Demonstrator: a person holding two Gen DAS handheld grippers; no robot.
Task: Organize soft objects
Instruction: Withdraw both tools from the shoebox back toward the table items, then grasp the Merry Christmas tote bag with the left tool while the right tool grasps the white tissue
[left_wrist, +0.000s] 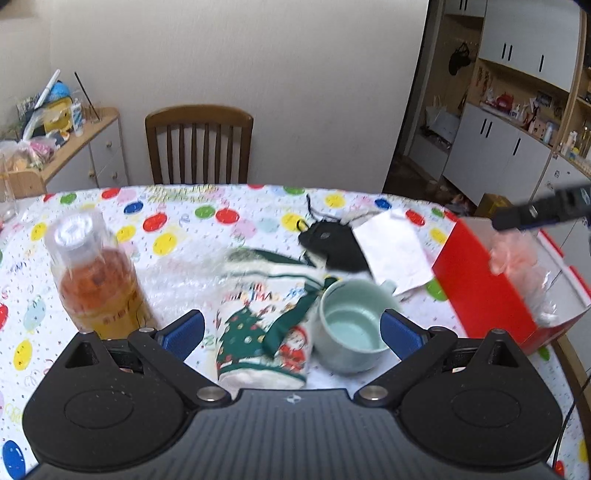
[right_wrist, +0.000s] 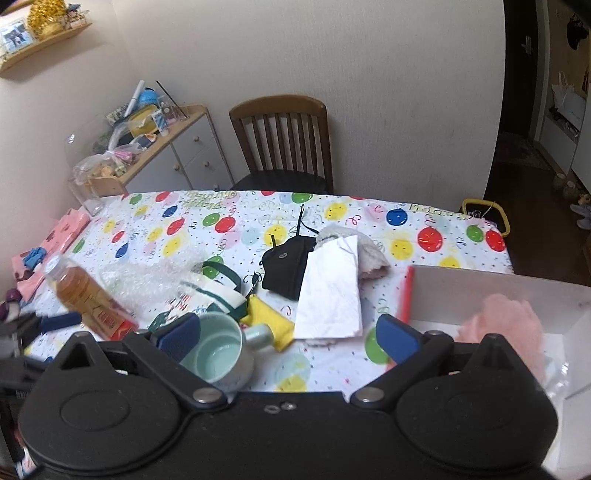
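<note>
Balloon tablecloth (left_wrist: 177, 236), Christmas bag (left_wrist: 266, 332) between left claw (left_wrist: 291, 332) pads

A home dining room: a wooden chair (right_wrist: 282, 138) at the surface's (right_wrist: 373, 221) far edge, a cluttered sideboard (right_wrist: 173, 147) left, cupboards (left_wrist: 517, 122) right.

One mug (right_wrist: 218, 354), one bottle (right_wrist: 86, 295), one red box (left_wrist: 491, 291), one chair (right_wrist: 282, 142), two black pouches (right_wrist: 290, 264)
</note>
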